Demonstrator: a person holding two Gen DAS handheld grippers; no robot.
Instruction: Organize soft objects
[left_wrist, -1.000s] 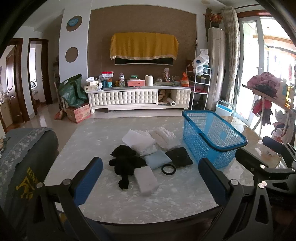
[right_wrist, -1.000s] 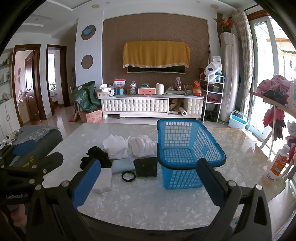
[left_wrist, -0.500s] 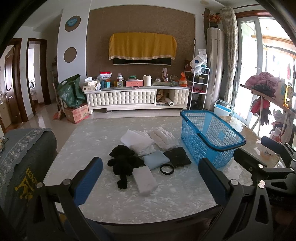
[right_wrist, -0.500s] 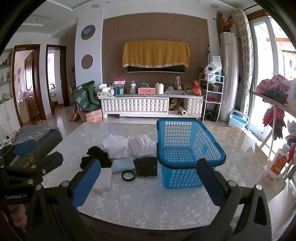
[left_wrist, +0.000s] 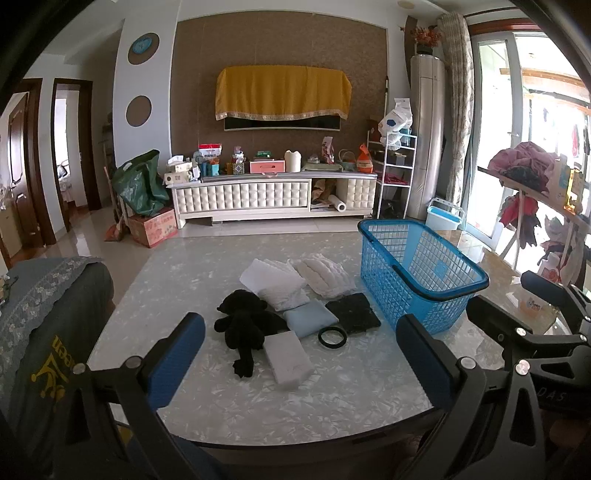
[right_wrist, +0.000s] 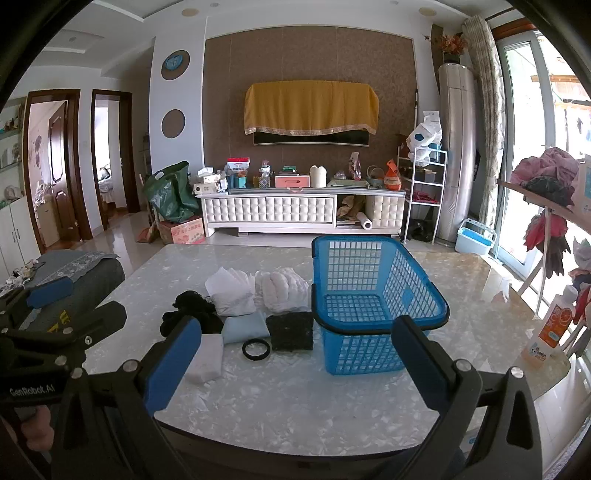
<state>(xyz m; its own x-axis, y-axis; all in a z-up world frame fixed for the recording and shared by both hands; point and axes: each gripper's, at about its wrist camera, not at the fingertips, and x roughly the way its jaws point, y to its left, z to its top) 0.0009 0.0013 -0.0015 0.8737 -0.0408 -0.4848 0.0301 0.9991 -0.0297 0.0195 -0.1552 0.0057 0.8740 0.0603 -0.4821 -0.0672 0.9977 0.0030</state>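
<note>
Two hand-held grippers hover side by side at the near edge of the bench, both level and facing the far wall. The left gripper (left_wrist: 299, 354) has its blue-padded jaws spread wide with nothing between them, and the right gripper (right_wrist: 295, 358) is parted just as wide and equally empty.

On the pale marbled bench (left_wrist: 258, 402) the soft things lie in a loose cluster left of the blue plastic mesh basket (right_wrist: 373, 302), which stands upright with no items inside. A black plush toy (left_wrist: 243, 325) lies at the left of the cluster, touching a white rectangular sponge block (left_wrist: 288, 360). Beside these are a light blue folded cloth (left_wrist: 310, 317), a black ring-shaped band (left_wrist: 332, 336) and a black square scouring pad (left_wrist: 352, 313). Behind them rest a white folded cloth (left_wrist: 273, 282) and a white ribbed fluffy cloth (left_wrist: 325, 277).

Beyond the bench, a white tufted TV cabinet (right_wrist: 269, 212) crowded with small items stands against a brown wall, under a yellow drape (right_wrist: 312, 105). A grey cloth-covered chair (left_wrist: 44, 321) sits at the left edge.
</note>
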